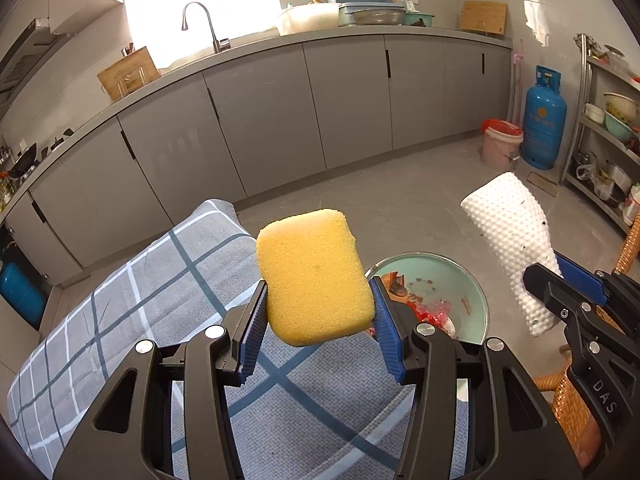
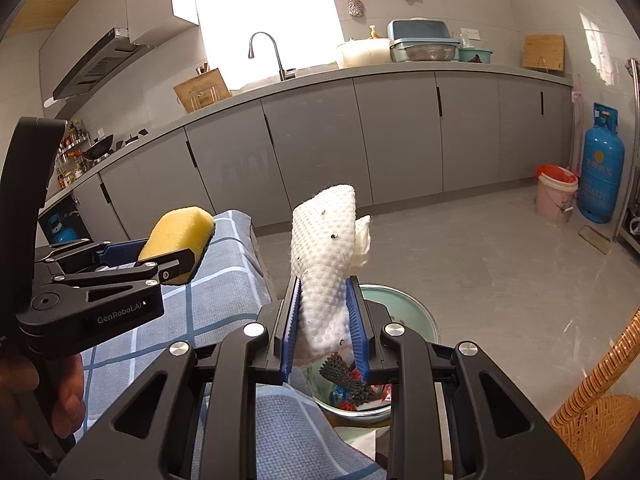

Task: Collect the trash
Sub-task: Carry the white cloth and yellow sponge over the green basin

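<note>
My left gripper [image 1: 318,304] is shut on a yellow sponge [image 1: 314,276] and holds it above the checked tablecloth [image 1: 168,280]. The sponge also shows in the right wrist view [image 2: 180,240]. My right gripper [image 2: 324,320] is shut on a white dimpled cloth [image 2: 324,260] with dark specks, held upright; the cloth also shows in the left wrist view [image 1: 512,240]. Below both sits a pale green basin [image 1: 476,292] holding red wrappers and other scraps; in the right wrist view the basin [image 2: 416,320] lies just under the cloth.
A wicker chair [image 2: 600,408] stands at the right. Grey cabinets [image 1: 280,112] with a sink run along the back. A pink bucket with a red bag [image 1: 500,144] and a blue gas cylinder [image 1: 544,120] stand on the floor far right, beside a metal shelf rack [image 1: 608,136].
</note>
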